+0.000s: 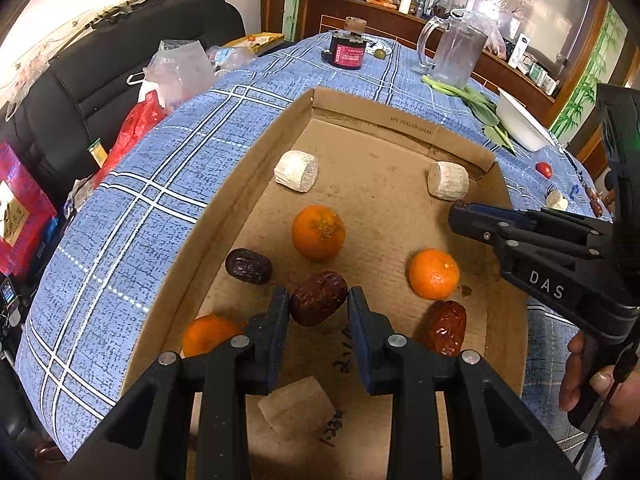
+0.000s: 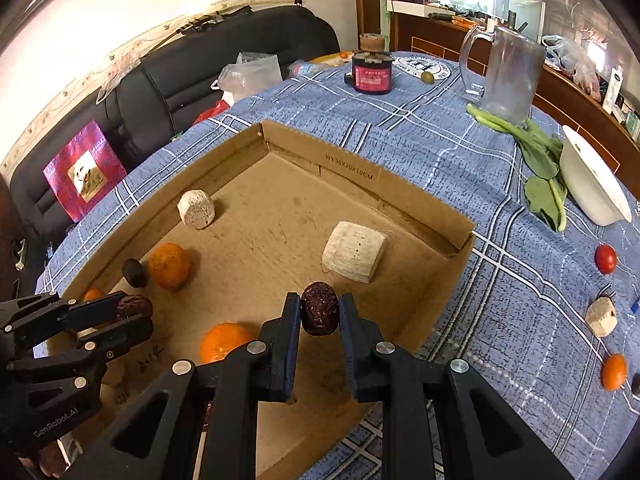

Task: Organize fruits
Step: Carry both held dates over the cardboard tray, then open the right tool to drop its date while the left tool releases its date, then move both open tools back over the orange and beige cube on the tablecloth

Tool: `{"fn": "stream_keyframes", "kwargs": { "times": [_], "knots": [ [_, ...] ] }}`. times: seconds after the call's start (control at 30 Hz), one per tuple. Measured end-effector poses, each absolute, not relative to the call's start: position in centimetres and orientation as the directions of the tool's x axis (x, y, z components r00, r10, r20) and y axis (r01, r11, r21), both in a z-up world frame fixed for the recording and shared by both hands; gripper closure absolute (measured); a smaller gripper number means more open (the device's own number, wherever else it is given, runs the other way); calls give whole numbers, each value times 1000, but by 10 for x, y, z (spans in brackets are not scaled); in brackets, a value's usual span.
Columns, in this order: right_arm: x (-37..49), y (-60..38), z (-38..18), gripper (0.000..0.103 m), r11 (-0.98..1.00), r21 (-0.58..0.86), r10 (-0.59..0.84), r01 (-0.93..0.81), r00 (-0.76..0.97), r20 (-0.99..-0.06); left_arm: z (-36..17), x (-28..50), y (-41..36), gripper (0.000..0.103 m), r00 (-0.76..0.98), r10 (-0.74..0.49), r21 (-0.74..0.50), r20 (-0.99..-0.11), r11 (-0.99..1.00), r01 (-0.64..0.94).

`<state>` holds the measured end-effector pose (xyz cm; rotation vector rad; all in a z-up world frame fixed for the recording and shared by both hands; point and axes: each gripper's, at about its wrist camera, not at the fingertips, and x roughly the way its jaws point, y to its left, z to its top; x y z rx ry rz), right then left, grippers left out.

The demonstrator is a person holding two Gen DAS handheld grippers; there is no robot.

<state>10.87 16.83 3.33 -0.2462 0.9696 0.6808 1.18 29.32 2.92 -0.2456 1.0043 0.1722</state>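
A shallow cardboard box (image 1: 360,120) (image 2: 400,196) lies on the blue checked tablecloth. In it are oranges (image 1: 318,233) (image 1: 434,274) (image 2: 170,265), dark red dates (image 1: 248,266) (image 1: 445,328) and pale cylindrical chunks (image 1: 297,171) (image 2: 354,251). My left gripper (image 1: 318,302) is shut on a red date (image 1: 318,298) just above the box floor. My right gripper (image 2: 319,312) is shut on another dark date (image 2: 319,314) over the box's near right part. The right gripper shows in the left wrist view (image 1: 464,216), the left one in the right wrist view (image 2: 132,312).
Outside the box on the cloth lie a cherry tomato (image 2: 605,259), a pale chunk (image 2: 600,316), an orange (image 2: 614,372), green leaves (image 2: 536,152), a white bowl (image 2: 592,184), a clear jug (image 2: 508,76) and a dark jar (image 2: 372,76). A black sofa (image 2: 168,80) stands behind.
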Motion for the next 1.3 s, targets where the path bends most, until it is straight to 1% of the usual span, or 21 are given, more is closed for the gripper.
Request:
{"fn": "stream_keyframes", "kwargs": {
  "times": [0.3, 0.43, 0.47, 0.5, 0.53, 0.6, 0.63, 0.73, 0.9, 0.97, 1.03, 1.1, 1.3],
  "knots": [
    [111, 173, 25, 81, 762, 100, 415, -639, 365, -833, 22, 13, 297, 74, 515, 25, -134, -857, 954, -269],
    [112, 174, 24, 79, 767, 97, 410, -635, 367, -835, 22, 13, 297, 74, 514, 26, -133, -857, 954, -269],
    [112, 174, 24, 78, 768, 92, 406, -634, 370, -836, 22, 12, 297, 72, 514, 26, -134, -857, 953, -270],
    [111, 174, 25, 73, 769, 88, 404, -633, 374, -835, 22, 12, 298, 70, 513, 27, -134, -858, 952, -274],
    [111, 174, 25, 67, 770, 85, 402, -632, 378, -834, 22, 11, 298, 69, 516, 23, -140, -856, 952, -274],
    [109, 172, 28, 60, 774, 81, 402, -628, 389, -829, 23, 9, 298, 69, 518, 25, -138, -855, 952, -275],
    [109, 172, 29, 59, 776, 80, 402, -626, 393, -827, 24, 8, 298, 69, 519, 27, -136, -854, 952, -273],
    [106, 167, 32, 59, 781, 81, 401, -620, 397, -825, 26, 4, 298, 64, 523, 29, -136, -852, 952, -274],
    [98, 156, 43, 59, 790, 87, 405, -607, 411, -817, 32, -2, 295, 48, 532, 51, -119, -845, 953, -280],
    [92, 152, 48, 59, 792, 79, 403, -606, 421, -812, 35, -6, 293, 45, 536, 63, -110, -842, 953, -284],
    [86, 147, 52, 55, 794, 76, 404, -603, 430, -808, 37, -9, 293, 43, 537, 68, -106, -841, 952, -288],
    [80, 141, 55, 54, 797, 82, 408, -598, 433, -804, 39, -12, 292, 42, 539, 74, -102, -839, 952, -290],
    [65, 117, 62, 53, 812, 91, 406, -576, 445, -798, 49, -19, 282, 42, 554, 99, -79, -827, 955, -287]
  ]
}}
